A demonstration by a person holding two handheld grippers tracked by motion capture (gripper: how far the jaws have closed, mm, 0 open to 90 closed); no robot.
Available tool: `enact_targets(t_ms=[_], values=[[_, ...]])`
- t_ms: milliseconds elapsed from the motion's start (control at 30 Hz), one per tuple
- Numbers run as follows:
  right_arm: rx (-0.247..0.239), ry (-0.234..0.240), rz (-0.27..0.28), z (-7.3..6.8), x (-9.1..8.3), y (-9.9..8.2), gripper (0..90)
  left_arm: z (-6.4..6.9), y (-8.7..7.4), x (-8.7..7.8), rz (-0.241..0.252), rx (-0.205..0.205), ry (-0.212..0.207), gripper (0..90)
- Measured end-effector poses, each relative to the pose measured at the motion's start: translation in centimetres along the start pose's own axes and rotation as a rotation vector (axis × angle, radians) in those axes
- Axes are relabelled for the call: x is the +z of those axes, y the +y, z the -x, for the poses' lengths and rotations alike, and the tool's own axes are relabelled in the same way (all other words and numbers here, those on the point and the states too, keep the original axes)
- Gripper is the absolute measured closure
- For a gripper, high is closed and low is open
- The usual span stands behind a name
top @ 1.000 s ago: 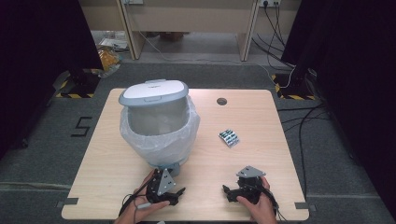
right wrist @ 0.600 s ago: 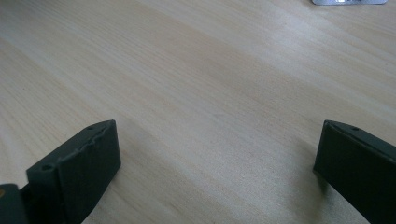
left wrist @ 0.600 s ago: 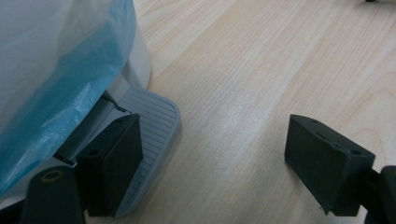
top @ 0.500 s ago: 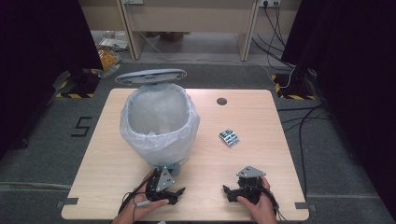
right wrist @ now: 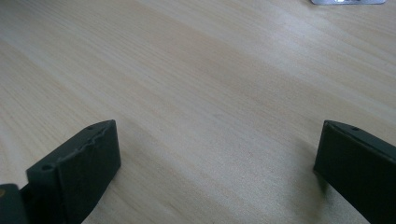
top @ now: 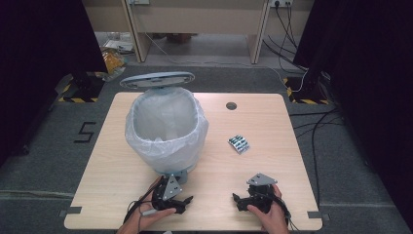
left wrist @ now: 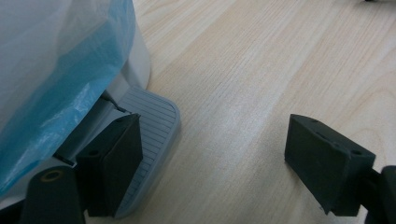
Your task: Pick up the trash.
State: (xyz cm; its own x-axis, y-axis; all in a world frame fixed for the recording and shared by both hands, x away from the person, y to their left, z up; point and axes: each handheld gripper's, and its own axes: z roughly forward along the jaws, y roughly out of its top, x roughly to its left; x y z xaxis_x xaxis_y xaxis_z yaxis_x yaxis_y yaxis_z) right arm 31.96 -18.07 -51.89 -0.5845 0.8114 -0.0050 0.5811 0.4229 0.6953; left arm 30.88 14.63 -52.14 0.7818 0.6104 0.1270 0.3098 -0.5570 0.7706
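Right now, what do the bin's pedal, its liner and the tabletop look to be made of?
Pedal: likely moulded grey plastic, matte, with ribbed grooves. Liner: thin translucent plastic film, crinkled, blue-tinted. Tabletop: pale wood grain, smooth; probably laminate, but that is unsure.

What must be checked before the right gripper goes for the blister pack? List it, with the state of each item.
1. Bin lid raised: ok.
2. Left gripper jaw on the pedal: ok, one jaw rests on it, jaws wide apart.
3. Right gripper open: ok, nothing between its jaws.
4. Blister pack free to reach: ok, it lies alone on the table, right of the bin.
5. Bag folded over the rim: ok.
6. Pedal pressed fully down: cannot tell.
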Motion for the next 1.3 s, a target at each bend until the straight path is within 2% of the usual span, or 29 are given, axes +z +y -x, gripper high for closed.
enact_targets(t_ms=[67, 167, 200, 233, 333, 400, 467, 500, 600, 633, 700, 900, 933, 1033, 1067, 1100, 1300], values=[[-0.001, 0.002, -0.002, 0.1, 0.0, 0.0, 1.4, 0.0, 0.0, 0.0, 0.0, 0.0, 0.0, 18.6], [-0.004, 0.007, 0.043, 0.5, -0.1, 0.2, 21.9, 0.0, 0.0, 0.0, 0.0, 0.0, 0.0, 18.6], [-0.004, 0.007, 0.043, 0.5, -0.1, 0.2, 21.9, 0.0, 0.0, 0.0, 0.0, 0.001, 0.001, 18.6], [-0.006, -0.009, 0.059, 0.6, 0.0, 0.3, 14.4, 0.0, 0.0, 0.0, 0.0, 0.004, 0.002, 18.5], [-0.018, -0.014, 0.06, 0.7, 0.1, 0.5, 17.6, 0.0, 0.0, 0.0, -0.001, -0.001, 0.002, 18.5], [-0.018, -0.028, 0.061, 0.9, 0.1, 0.9, 16.7, 0.0, 0.0, 0.0, 0.0, 0.0, 0.002, 18.5], [-0.026, -0.044, 0.066, 1.2, 0.0, 1.6, 16.7, 0.0, 0.0, 0.0, 0.004, -0.005, 0.001, 18.5], [-0.032, -0.069, 0.08, 1.6, -0.2, 2.4, 16.7, 0.0, 0.0, 0.0, 0.0, 0.0, 0.002, 18.5], [-0.032, -0.08, 0.095, 2.2, -0.3, 3.5, 16.7, 0.0, 0.0, 0.0, -0.001, 0.0, 0.002, 18.5], [-0.022, -0.084, 0.1, 2.7, -0.1, 4.6, 16.7, 0.0, 0.0, 0.0, 0.0, -0.001, 0.002, 18.5], [-0.031, -0.072, 0.084, 3.3, 0.4, 5.6, 17.0, 0.0, 0.0, 0.0, 0.0, 0.0, 0.002, 18.5], [-0.041, -0.079, 0.093, 4.4, 1.4, 7.4, 17.4, 0.0, 0.0, 0.0, 0.0, -0.001, 0.0, 18.6], [-0.045, -0.077, 0.091, 4.8, 2.0, 8.2, 17.4, 0.0, 0.0, 0.0, 0.0, -0.001, 0.0, 18.6], [-0.041, -0.083, 0.083, 5.2, 2.6, 8.7, 17.1, 0.0, 0.0, 0.0, 0.001, -0.002, 0.0, 18.6], [-0.043, -0.09, 0.068, 5.7, 3.6, 9.2, 17.1, 0.0, 0.0, 0.0, 0.001, -0.002, 0.001, 18.6], [-0.043, -0.09, 0.068, 5.7, 3.6, 9.2, 17.1, 0.0, 0.0, 0.0, 0.001, -0.002, 0.001, 18.6], [-0.045, -0.098, 0.032, 7.3, 6.1, 10.5, 19.9, 0.0, 0.0, 0.0, 0.001, -0.001, 0.001, 18.6]])
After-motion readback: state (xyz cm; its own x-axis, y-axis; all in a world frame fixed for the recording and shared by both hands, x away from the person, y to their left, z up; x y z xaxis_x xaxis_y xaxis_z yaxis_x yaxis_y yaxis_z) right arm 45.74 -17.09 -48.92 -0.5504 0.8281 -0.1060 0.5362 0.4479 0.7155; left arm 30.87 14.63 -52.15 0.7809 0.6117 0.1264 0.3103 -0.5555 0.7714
